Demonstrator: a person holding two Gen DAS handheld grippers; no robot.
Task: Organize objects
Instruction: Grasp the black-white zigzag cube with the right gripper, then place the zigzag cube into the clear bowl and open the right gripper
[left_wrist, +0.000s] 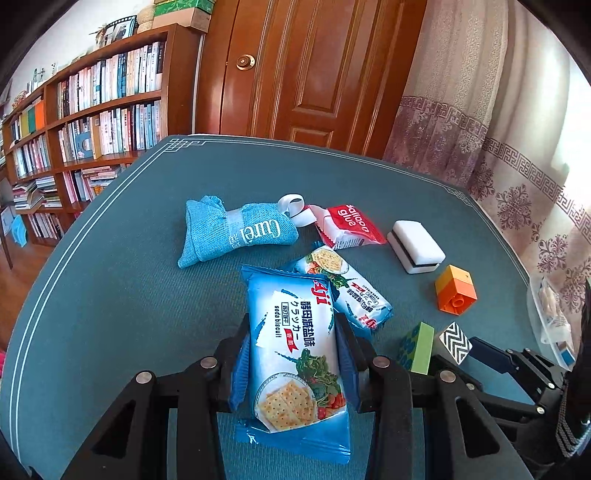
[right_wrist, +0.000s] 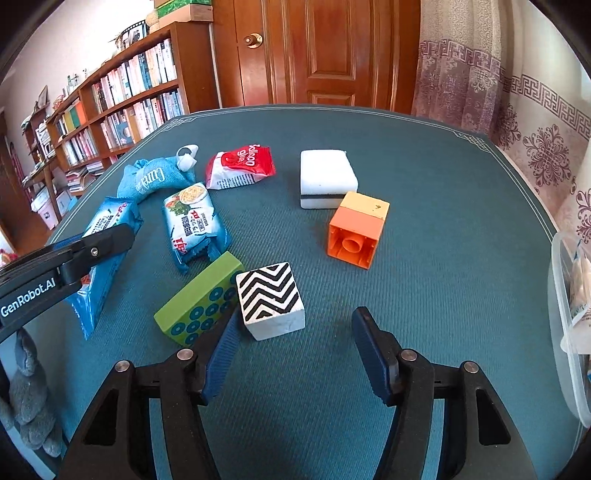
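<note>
two soda biscuit packets (left_wrist: 295, 347) (right_wrist: 194, 221) are counted, one balloon glue packet (right_wrist: 240, 166), one blue cloth pouch (left_wrist: 236, 230), one white sponge block (right_wrist: 327, 177), and three toy blocks (right_wrist: 271, 299) (right_wrist: 199, 297) (right_wrist: 358, 229).

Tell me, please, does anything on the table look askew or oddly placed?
Yes. The orange block lies tipped on its side, hollow underside facing the camera, touching the white sponge. The green block also lies askew against the zigzag cube.

Bare cloth (right_wrist: 443, 258) right of orange block (right_wrist: 356, 230).
</note>
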